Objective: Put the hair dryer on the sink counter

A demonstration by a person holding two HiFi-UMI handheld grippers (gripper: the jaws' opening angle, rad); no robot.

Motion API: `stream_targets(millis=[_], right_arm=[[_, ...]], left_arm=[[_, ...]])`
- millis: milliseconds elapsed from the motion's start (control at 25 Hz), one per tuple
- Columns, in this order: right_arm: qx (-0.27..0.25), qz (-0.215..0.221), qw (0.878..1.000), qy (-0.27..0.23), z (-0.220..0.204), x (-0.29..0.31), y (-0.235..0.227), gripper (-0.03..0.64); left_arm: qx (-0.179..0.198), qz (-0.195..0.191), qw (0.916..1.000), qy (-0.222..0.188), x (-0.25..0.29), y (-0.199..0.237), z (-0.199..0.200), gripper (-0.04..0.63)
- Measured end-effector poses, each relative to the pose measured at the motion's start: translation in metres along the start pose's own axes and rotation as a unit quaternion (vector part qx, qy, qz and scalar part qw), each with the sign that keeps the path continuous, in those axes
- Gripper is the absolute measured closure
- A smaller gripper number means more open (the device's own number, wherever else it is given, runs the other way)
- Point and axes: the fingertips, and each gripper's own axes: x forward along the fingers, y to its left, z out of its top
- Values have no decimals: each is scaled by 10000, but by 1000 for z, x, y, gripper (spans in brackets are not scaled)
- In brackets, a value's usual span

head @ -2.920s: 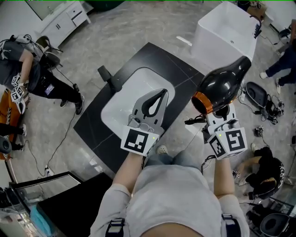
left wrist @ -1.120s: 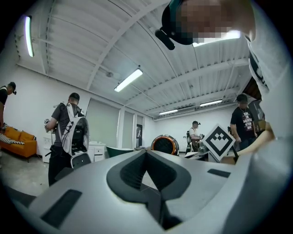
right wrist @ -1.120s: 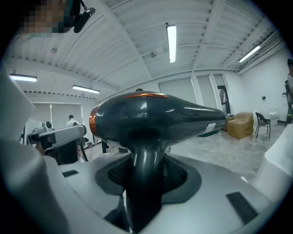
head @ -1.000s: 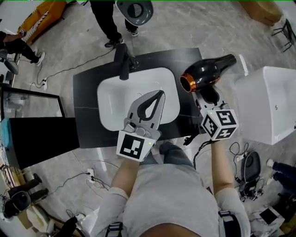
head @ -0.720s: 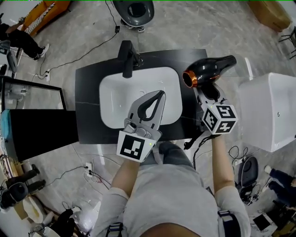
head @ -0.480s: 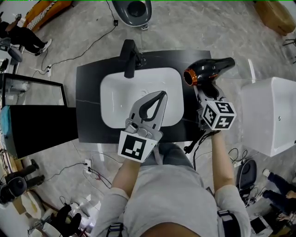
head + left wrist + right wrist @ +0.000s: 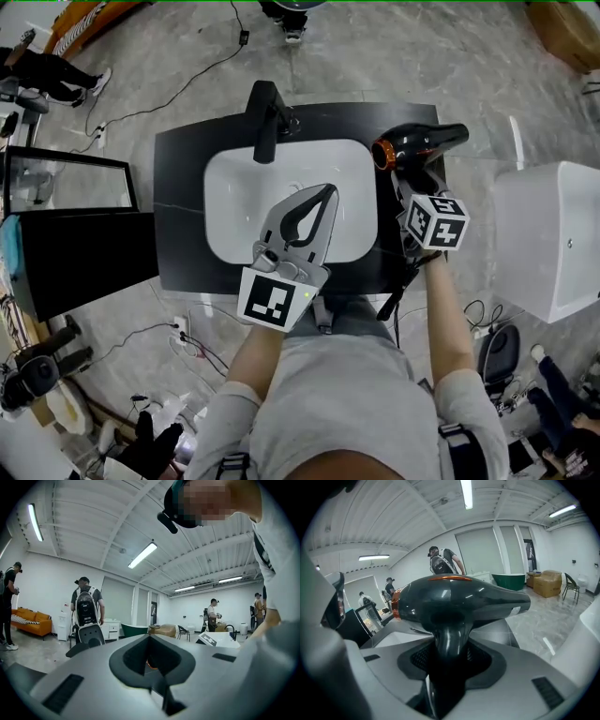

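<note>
Right gripper view: the hair dryer (image 7: 459,602), judged stiff, slick and top-heavy, is clenched by its handle (image 7: 450,639) in the right tongs (image 7: 450,663) over the right end of the counter (image 7: 183,178); the left tongs (image 7: 323,192) are closed, empty.

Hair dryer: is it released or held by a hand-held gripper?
Held: the right hand-held gripper clamps the hair dryer handle; whether it touches the sink counter, cannot tell.

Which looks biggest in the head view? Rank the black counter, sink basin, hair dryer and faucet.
1. Black counter
2. Sink basin
3. Hair dryer and faucet: about alike, unranked.
</note>
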Motion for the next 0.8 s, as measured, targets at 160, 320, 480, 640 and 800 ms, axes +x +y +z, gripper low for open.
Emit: stream_targets(millis=[160, 320, 480, 640, 800], right_arm=[[111, -54, 9997, 215, -12, 15, -7, 437], [125, -150, 9989, 419, -19, 29, -11, 437], [140, -219, 9979, 595, -27, 39, -14, 437], [169, -259, 9963, 798, -35, 45, -17, 437], [134, -333, 9947, 963, -40, 50, -19, 436]], left_arm=[[-26, 13, 10000, 45, 5, 6, -4, 583], [-58, 16, 9999, 92, 10, 15, -7, 583], [-79, 36, 9999, 134, 12, 21, -10, 583], [-95, 65, 9998, 151, 13, 26, -12, 583], [-119, 68, 9997, 183, 13, 30, -14, 583]])
